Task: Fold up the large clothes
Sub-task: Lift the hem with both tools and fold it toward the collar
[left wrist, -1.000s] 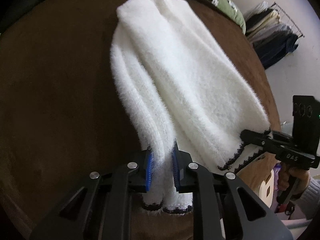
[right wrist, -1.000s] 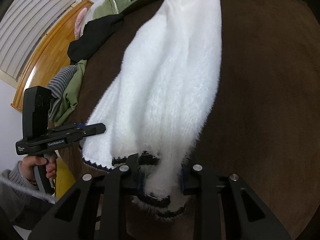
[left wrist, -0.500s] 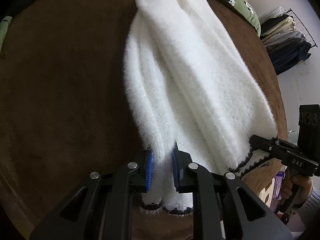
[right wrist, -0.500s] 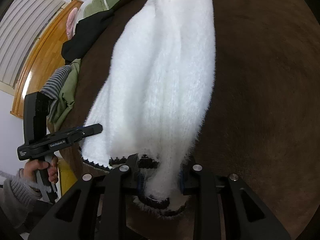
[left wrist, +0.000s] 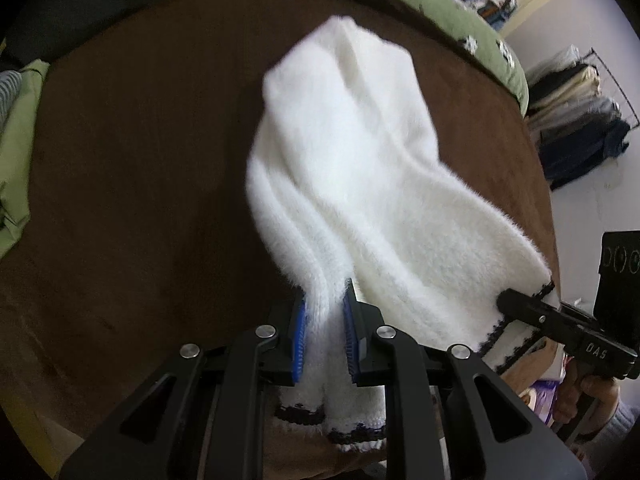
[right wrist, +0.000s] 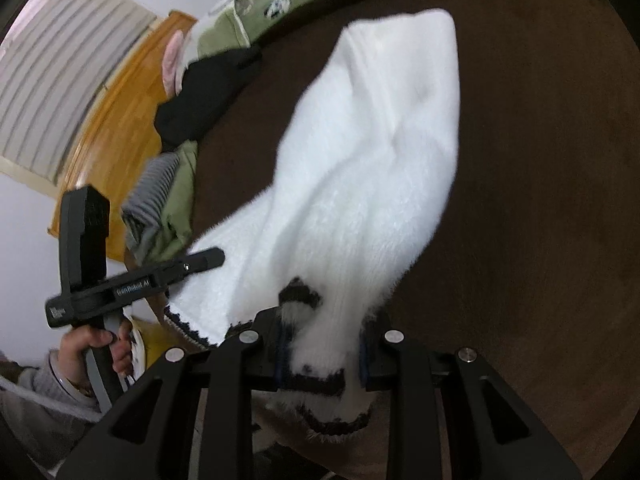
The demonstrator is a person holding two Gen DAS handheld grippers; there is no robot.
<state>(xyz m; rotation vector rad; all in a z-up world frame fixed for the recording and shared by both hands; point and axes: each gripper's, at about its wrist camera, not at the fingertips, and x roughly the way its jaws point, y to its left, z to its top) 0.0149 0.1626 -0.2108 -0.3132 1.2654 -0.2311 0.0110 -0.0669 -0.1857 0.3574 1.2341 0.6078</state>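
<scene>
The left claw (left wrist: 325,338) pinches the white sweater (left wrist: 360,184) at its black-trimmed hem, and the right claw (right wrist: 322,354) clamps the hem's other corner. Only the right view shows the clothes pile (right wrist: 168,184); only the left shows the rack (left wrist: 576,128). The sweater runs lengthwise away across the brown bed (left wrist: 140,160), its near end now lifted higher than before

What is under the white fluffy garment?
The white garment lies over a brown bed cover, its near end clamped in both grippers. Anything beneath the garment itself is hidden.
</scene>
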